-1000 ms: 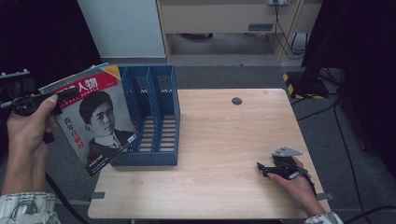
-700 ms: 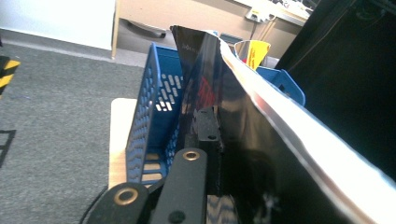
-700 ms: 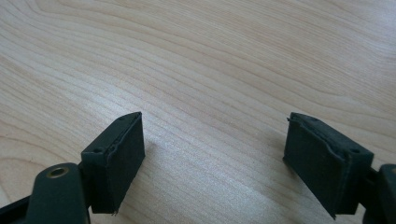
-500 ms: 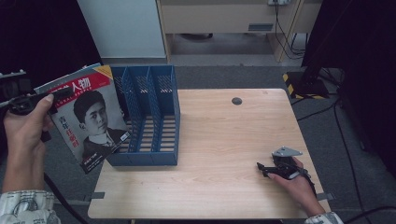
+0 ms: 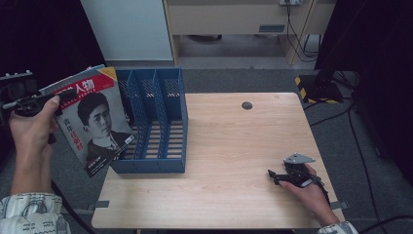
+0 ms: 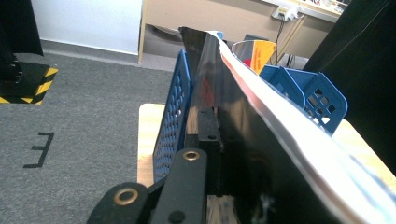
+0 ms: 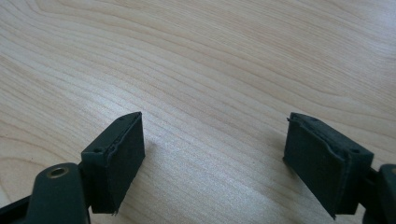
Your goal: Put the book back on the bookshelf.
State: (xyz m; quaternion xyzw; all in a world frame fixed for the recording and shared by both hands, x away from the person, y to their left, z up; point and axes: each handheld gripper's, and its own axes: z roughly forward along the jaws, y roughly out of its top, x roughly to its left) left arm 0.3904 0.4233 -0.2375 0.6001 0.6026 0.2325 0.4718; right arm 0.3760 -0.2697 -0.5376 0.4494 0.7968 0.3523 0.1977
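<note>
A magazine (image 5: 95, 119) with a red masthead and a portrait on its cover hangs tilted off the table's left edge, in front of the blue file rack (image 5: 158, 124). My left gripper (image 5: 36, 103) is shut on the magazine's upper left edge. In the left gripper view the glossy magazine (image 6: 261, 140) runs edge-on from between the jaws, with the rack (image 6: 170, 121) beside it. My right gripper (image 5: 278, 176) rests on the table near the front right, pointing left. Its pads (image 7: 119, 158) stand wide apart over bare wood, so the right gripper (image 7: 219, 163) is open with nothing between.
The wooden table (image 5: 234, 161) has a round cable hole (image 5: 247, 105) at the back. The rack has several upright slots, and another magazine (image 6: 254, 51) stands in one of them. Grey carpet surrounds the table, with a cabinet and cables behind.
The left hand has shifted the magazine slightly left and tilted it a little more. The right gripper has stayed still.
</note>
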